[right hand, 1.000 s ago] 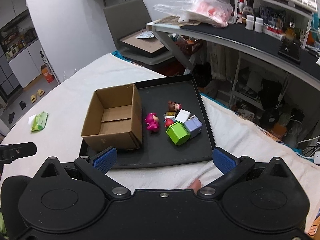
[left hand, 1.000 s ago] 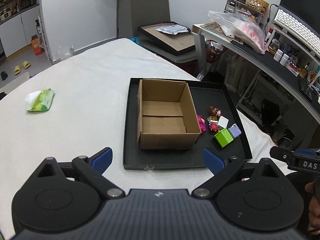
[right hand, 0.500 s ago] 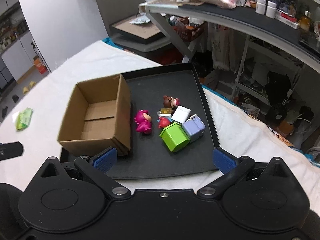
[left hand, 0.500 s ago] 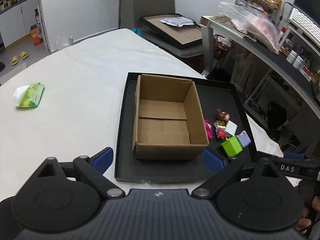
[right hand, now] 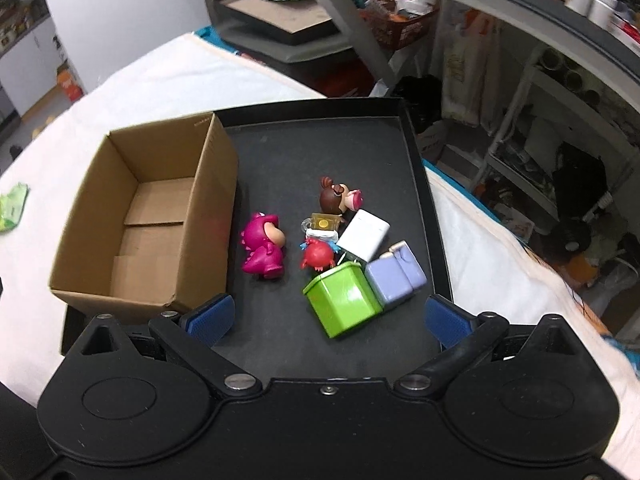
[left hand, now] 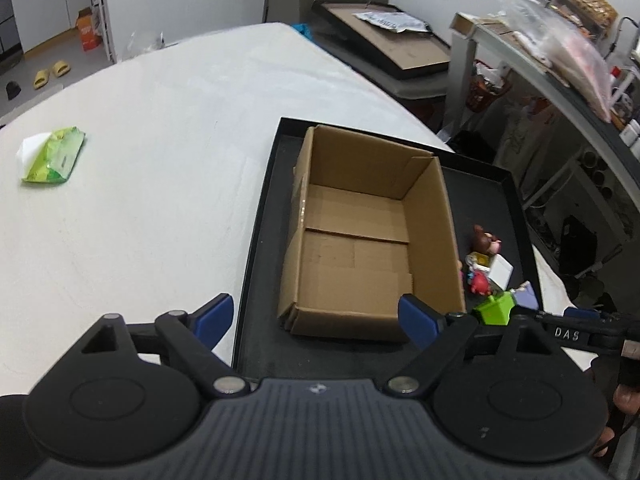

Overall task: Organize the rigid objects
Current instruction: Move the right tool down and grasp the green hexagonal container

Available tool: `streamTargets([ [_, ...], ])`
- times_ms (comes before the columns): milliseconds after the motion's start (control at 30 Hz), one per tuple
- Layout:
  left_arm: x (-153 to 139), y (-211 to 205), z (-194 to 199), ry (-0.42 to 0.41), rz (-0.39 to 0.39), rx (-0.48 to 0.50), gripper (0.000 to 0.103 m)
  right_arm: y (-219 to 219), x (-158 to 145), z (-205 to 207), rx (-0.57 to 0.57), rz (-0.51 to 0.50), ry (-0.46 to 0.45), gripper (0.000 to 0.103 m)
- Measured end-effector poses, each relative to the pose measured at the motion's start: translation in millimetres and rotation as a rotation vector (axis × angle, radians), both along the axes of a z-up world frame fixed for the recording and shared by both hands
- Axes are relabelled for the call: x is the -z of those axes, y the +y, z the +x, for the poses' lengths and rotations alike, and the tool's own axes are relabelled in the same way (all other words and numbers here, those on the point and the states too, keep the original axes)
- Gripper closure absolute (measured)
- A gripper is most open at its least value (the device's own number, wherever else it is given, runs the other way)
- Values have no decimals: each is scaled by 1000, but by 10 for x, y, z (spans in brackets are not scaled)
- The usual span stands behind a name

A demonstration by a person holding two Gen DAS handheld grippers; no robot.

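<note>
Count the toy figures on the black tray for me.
3: a pink dinosaur beside the cardboard box, a small red figure right of it, a brown-haired doll behind. The pile may hide more.

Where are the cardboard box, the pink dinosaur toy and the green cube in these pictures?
cardboard box (left hand: 352, 248): left wrist view, on its bare inside floor.
pink dinosaur toy (right hand: 262, 254): right wrist view, on its body.
green cube (right hand: 344, 300): right wrist view, on its glossy top face.
</note>
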State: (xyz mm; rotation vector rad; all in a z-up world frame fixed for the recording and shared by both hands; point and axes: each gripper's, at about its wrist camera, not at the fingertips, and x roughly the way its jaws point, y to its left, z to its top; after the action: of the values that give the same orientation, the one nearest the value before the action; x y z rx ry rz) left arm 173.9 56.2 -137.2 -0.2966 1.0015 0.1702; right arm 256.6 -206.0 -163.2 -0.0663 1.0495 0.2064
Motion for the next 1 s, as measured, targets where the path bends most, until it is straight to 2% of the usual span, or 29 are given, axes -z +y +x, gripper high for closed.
streamTargets([
  [267,255,69,245,44,9,-34,23,20,343,169,-20,-37,42,8],
  [367,347,83,325,64,15,-43,26,-12,452,210,-16,-41,60,14],
  [433,408,83,375,76,15,-50,29,-36,536,240,-15,-36,83,24],
  [500,467,88,426,86,14,-63,36,-43,618,285,-16,-33,107,31],
  [567,525,88,469,100,12,-72,41,-46,689,332,-18,-27,130,33],
  [633,565,91,495,112,8,-83,46,-61,745,367,-24,-20,148,47],
  [700,602,96,511,119,10,-86,53,-89,766,388,-20,5,146,47],
  [800,647,97,524,137,7,-87,73,-120,758,404,-19,31,135,48],
  [867,661,90,523,134,-3,-85,84,-160,754,412,-10,61,133,48],
  [933,670,64,522,133,20,-87,90,-208,749,436,6,99,135,49],
  [1000,675,49,528,134,38,-84,92,-251,710,438,17,139,127,50],
])
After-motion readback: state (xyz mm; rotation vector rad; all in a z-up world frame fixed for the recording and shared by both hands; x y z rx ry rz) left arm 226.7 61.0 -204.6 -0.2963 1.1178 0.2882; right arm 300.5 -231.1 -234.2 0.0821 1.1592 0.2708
